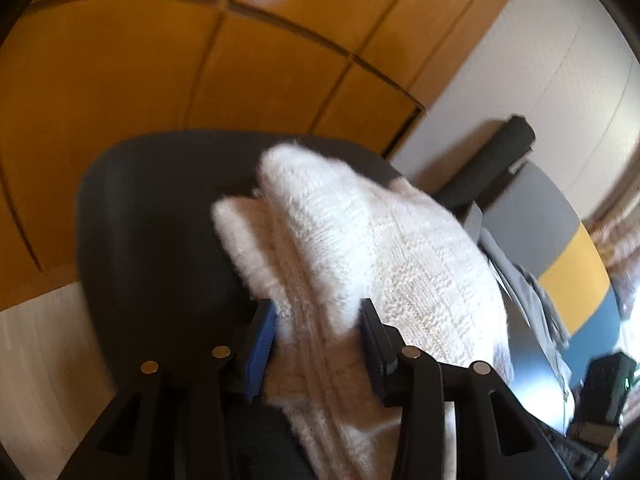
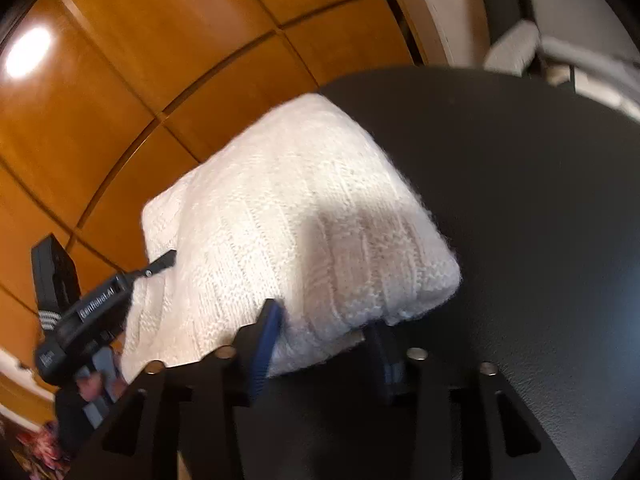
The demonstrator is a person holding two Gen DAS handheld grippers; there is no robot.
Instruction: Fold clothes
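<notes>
A white knitted garment (image 1: 360, 232) lies folded into a thick bundle on a black table top (image 1: 160, 220). My left gripper (image 1: 318, 340) is shut on a bunched fold of it, with the blue pads (image 1: 262, 340) pressing in from both sides. In the right wrist view the same garment (image 2: 288, 216) is a squarish bundle. Its near edge sits between the fingers of my right gripper (image 2: 322, 344), which stands open; the pads (image 2: 266, 336) flank the knit loosely. The left gripper (image 2: 160, 264) reaches the bundle's left edge, held by a hand at lower left.
Orange wood panels (image 1: 180, 60) rise behind the table top (image 2: 520, 200). To the right in the left wrist view are grey cloth (image 1: 532, 300), a black object (image 1: 500, 148) and a yellow and blue wall. A white padded piece (image 2: 512, 48) shows top right.
</notes>
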